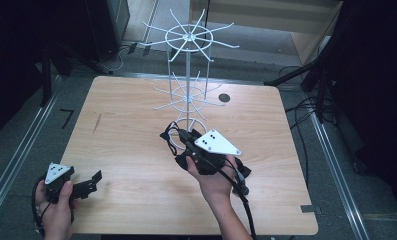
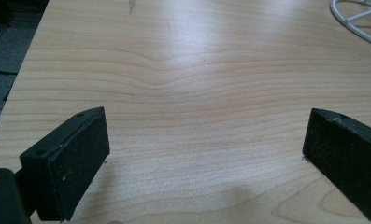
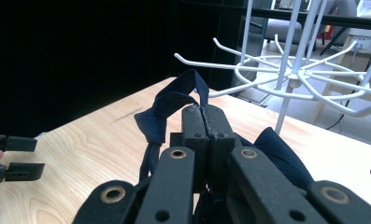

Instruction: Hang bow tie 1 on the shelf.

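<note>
- Right hand-held gripper (image 1: pixel 178 136): jaws pressed together on a dark navy strap (image 3: pixel 174 100), apparently part of a fabric item bunched beneath it.
- Location: strap raised just above the counter (image 1: pixel 136 130), near the base of the white wire display rack (image 1: pixel 188 95).
- Left hand-held gripper (image 1: pixel 93 179): jaws wide apart, holding nothing, low over the counter's near-left corner.

Table (image 2: pixel 183 84): pale wood grain, smooth, slight sheen. Rack (image 3: pixel 295 74): glossy white wire. Strap (image 3: pixel 174 100): dark blue matt cloth.
</note>
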Motion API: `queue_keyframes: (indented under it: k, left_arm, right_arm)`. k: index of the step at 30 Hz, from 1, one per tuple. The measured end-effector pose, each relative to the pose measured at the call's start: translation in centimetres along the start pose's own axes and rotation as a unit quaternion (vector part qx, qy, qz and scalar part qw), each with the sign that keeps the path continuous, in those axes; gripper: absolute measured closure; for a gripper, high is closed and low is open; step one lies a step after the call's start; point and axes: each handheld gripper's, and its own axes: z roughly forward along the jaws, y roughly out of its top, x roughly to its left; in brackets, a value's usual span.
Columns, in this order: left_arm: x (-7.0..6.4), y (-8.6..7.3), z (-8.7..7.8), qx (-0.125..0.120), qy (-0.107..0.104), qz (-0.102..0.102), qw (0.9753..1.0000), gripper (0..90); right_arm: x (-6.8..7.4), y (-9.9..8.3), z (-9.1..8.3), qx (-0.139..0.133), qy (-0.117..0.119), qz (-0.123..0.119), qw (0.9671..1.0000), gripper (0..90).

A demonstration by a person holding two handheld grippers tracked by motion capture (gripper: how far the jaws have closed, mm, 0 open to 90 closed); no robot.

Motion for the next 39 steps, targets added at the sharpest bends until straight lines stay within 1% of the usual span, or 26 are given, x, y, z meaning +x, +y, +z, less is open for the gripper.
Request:
queue_keyframes:
  k: [3, 5, 13, 14, 21, 25, 26, 28, 31, 34, 35, 36, 38, 39]
  left_arm:
    - [0.0, 0.0, 0.0, 0.0, 0.0, 0.0, 1.0, 1.0]
    - [0.0, 0.0, 0.0, -0.001, 0.0, 0.0, 1.0, 1.0]
    - [0.0, 0.0, 0.0, -0.001, 0.0, -0.002, 1.0, 1.0]
    - [0.0, 0.0, 0.0, -0.003, -0.001, -0.002, 1.0, 1.0]
    - [0.0, 0.0, 0.1, -0.003, -0.001, -0.004, 1.0, 1.0]
    - [0.0, 0.0, 0.1, -0.001, -0.003, -0.003, 1.0, 1.0]
    - [0.0, 0.0, 0.1, -0.001, -0.003, -0.003, 1.0, 1.0]
    - [0.0, 0.0, 0.1, -0.001, -0.002, -0.003, 1.0, 1.0]
    - [0.1, 0.0, 0.0, -0.001, -0.002, -0.003, 1.0, 1.0]
    - [0.0, 0.0, 0.0, 0.0, -0.001, -0.002, 1.0, 1.0]
    - [0.0, 0.0, 0.0, 0.0, -0.001, -0.002, 1.0, 1.0]
    - [0.0, 0.0, 0.0, 0.0, 0.0, -0.002, 1.0, 1.0]
    - [0.0, 0.0, 0.0, -0.002, 0.0, -0.003, 1.0, 1.0]
    - [0.0, 0.0, 0.0, -0.003, -0.001, -0.003, 1.0, 1.0]
  right_arm:
    - [-0.1, 0.0, 0.1, 0.001, -0.002, 0.001, 1.0, 90.0]
    - [-0.3, 0.0, 0.3, 0.003, -0.01, 0.0, 0.9999, 90.0]
    - [-0.7, -0.2, 0.8, 0.01, -0.023, 0.0, 0.9997, 90.0]
    - [-0.8, -0.2, 0.9, 0.011, -0.028, 0.002, 0.9995, 90.0]
    - [-1.1, -0.1, 1.4, 0.013, -0.041, 0.007, 0.999, 89.8]
    - [-1.3, 0.0, 1.7, 0.012, -0.057, 0.014, 0.9982, 89.7]
    - [-1.3, 0.0, 1.7, 0.012, -0.057, 0.014, 0.9982, 89.7]
    - [-1.5, 0.0, 1.9, 0.013, -0.066, 0.015, 0.9976, 89.3]
    - [-1.7, -0.1, 1.9, 0.013, -0.069, 0.017, 0.9974, 88.4]
    - [-2.0, -0.4, 1.6, 0.007, -0.062, 0.019, 0.9979, 82.5]
    - [-2.0, -0.5, 1.5, 0.004, -0.065, 0.019, 0.9977, 79.3]
    - [-2.1, -0.6, 1.3, 0.0, -0.064, 0.021, 0.9977, 77.3]
    - [-2.3, -0.8, 1.0, -0.005, -0.055, 0.023, 0.9982, 72.3]
    - [-2.4, -0.8, 0.8, -0.008, -0.051, 0.021, 0.9985, 69.0]
